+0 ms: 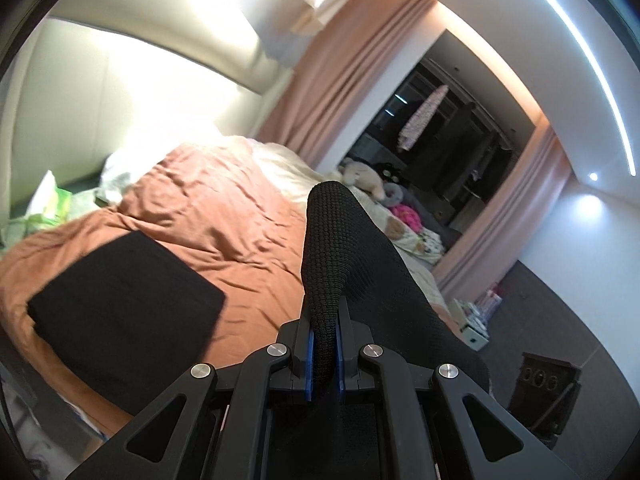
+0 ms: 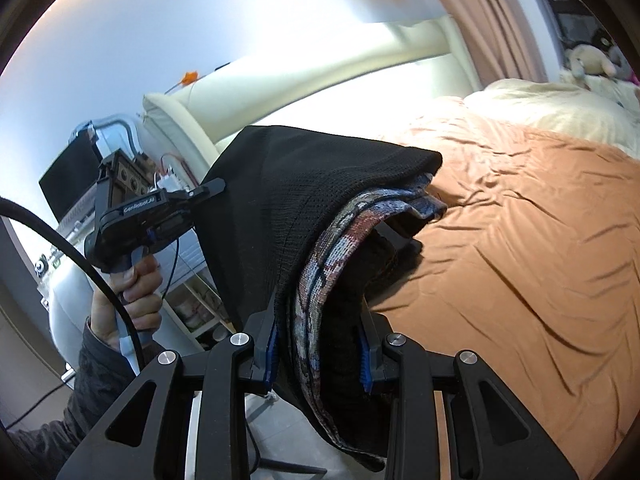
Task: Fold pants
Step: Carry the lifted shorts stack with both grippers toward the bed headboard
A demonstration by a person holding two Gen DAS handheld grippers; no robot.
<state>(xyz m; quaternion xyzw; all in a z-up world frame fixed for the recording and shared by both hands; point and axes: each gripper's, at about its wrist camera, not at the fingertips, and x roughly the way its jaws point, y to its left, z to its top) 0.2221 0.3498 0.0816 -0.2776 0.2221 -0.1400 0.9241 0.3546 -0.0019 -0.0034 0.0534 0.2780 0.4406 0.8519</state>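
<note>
Hanging between both grippers: pants.

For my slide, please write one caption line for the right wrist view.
Right gripper clamps bunched black knit pants above the orange bedspread, with the left gripper gripping their far edge.

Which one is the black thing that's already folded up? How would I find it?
Look at the big bed with the orange-brown cover. Near its front corner, flat on that cover, lies a neat black folded square. Unlike the black knit pants, which hang up in the air pinched by the gripper fingers, this one rests flat on the bed, alone, with nothing holding it.
</note>
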